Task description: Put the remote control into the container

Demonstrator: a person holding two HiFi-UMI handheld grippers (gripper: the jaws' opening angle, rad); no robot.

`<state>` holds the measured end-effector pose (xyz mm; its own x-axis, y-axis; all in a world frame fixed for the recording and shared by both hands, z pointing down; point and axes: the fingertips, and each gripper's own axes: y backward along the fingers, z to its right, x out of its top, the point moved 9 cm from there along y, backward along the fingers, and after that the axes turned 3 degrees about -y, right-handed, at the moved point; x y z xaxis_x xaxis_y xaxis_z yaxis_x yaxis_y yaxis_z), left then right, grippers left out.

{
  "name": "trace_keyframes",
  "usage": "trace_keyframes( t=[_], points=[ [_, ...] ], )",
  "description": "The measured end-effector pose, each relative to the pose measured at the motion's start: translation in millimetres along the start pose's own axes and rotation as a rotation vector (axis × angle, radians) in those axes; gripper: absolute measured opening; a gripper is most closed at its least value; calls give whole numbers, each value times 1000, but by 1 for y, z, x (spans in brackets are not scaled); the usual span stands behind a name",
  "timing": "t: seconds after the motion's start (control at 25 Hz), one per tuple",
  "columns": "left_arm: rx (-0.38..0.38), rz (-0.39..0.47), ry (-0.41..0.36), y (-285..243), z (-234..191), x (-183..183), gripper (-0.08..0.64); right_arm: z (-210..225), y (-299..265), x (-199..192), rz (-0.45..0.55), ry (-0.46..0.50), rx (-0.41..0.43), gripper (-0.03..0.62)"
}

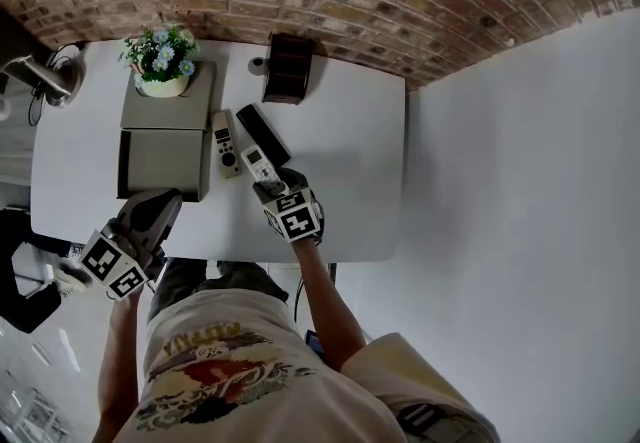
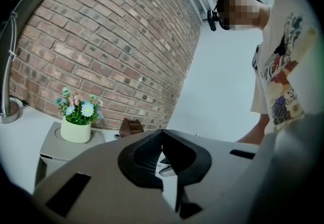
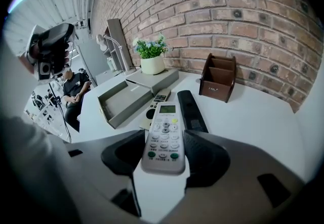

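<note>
White remote [image 3: 164, 134] clamped widthwise in my right claw [image 3: 163, 143], clear of the table [image 1: 350, 151] for carrying left to the grey container [image 1: 160, 163]; left claw [image 2: 162, 133] closed, empty.

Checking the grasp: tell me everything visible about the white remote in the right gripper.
The white plastic rectangular remote control has a small grey screen at its far end, rows of pale buttons and two green ones nearest the camera. The right gripper clamps its near end, face up, over the white table.
</note>
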<state>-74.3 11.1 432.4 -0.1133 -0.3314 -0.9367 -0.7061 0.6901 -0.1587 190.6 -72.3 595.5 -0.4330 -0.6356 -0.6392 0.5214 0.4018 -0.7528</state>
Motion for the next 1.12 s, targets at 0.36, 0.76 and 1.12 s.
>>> trace_keyframes(
  t=[0.36,0.76,1.12],
  points=[
    [-24,36,-12,19,-26,13,6,-23,2,33,22,27,-20,245],
    [-13,57,-7,65,-55,15,6,-74,-16,73,39,97,16,245],
    [25,57,10,109,-85,11,6,-119,-52,107,37,161,67,245]
  ],
)
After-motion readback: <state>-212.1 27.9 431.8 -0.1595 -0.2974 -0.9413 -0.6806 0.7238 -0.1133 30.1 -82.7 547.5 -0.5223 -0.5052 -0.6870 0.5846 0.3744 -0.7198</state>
